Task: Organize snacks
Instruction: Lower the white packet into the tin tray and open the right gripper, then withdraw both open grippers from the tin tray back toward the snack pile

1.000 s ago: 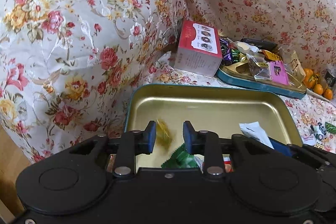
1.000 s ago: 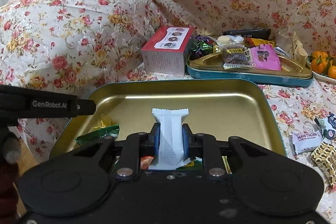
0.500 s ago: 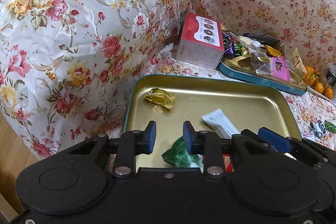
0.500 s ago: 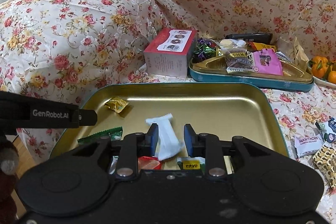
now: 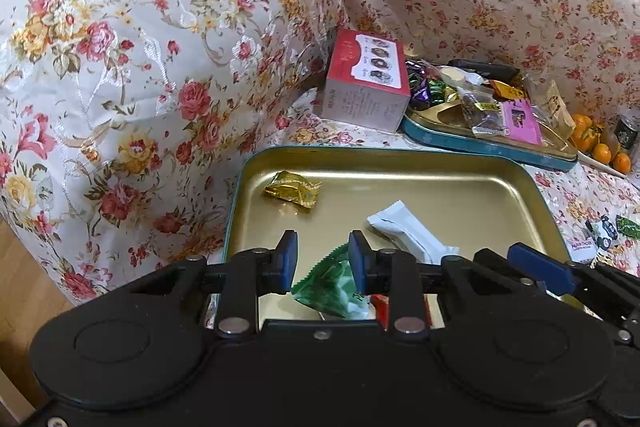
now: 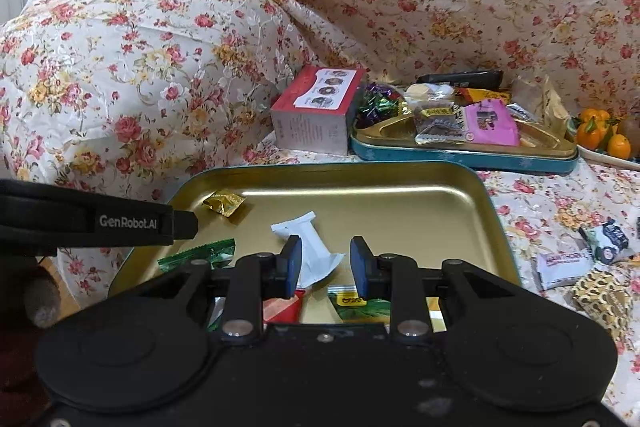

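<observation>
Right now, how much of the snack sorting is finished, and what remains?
Done: a gold candy, a white packet and a green packet lie in the near tray. In hand: nothing; the right gripper and left gripper are open. Left: loose snacks on the cloth beside the tray.

right gripper [image 6: 324, 265]: jaws have just been opening, no longer clamped on the white packet [image 6: 310, 251] | white packet: now lying loose in the gold tray [image 6: 400, 203] (tilted) | gold candy [image 5: 292, 190]: blurred between the left pads a second ago, now resting in the tray's far left corner
</observation>
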`<state>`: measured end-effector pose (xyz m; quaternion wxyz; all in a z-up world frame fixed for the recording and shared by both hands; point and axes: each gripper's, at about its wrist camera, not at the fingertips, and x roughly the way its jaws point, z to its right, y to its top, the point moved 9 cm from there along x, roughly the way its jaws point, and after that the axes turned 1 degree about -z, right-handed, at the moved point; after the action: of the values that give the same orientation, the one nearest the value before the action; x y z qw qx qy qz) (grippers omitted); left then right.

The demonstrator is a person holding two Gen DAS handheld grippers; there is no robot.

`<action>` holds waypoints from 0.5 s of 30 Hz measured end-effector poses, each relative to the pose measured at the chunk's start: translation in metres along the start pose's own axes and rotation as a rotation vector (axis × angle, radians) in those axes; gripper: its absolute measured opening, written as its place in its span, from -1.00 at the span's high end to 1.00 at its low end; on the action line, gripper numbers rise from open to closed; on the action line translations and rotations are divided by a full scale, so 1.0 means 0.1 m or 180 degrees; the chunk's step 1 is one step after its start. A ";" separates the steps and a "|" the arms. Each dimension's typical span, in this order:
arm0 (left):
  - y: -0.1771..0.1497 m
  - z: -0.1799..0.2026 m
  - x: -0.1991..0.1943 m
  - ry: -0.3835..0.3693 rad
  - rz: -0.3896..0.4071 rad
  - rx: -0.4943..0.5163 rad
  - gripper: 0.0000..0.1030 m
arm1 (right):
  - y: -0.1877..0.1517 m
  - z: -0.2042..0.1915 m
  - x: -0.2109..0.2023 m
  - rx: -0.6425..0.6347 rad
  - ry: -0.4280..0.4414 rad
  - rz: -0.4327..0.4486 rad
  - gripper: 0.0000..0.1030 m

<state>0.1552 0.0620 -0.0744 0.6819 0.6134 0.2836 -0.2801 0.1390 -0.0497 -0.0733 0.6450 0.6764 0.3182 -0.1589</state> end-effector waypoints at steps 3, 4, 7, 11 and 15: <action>-0.01 0.06 -0.04 -0.0029 0.0012 0.0034 0.25 | -0.01 0.06 -0.10 0.0013 -0.0021 0.0031 0.44; -0.02 0.10 -0.05 -0.0062 0.0005 0.0041 0.25 | -0.02 0.08 -0.13 0.0015 -0.0029 0.0038 0.44; -0.04 0.21 -0.11 -0.0137 0.0020 0.0111 0.25 | -0.05 0.16 -0.24 0.0025 -0.0066 0.0057 0.44; -0.08 0.37 -0.19 -0.0198 0.0060 0.0248 0.25 | -0.11 0.30 -0.39 0.0061 -0.0129 0.0075 0.44; -0.14 0.54 -0.25 -0.0283 0.0071 0.0371 0.25 | -0.20 0.47 -0.56 0.0084 -0.0227 0.0074 0.44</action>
<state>0.1305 0.0075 -0.0606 0.6600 0.6421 0.2293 -0.3154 0.0934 -0.1087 -0.0595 0.6487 0.6824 0.2850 -0.1797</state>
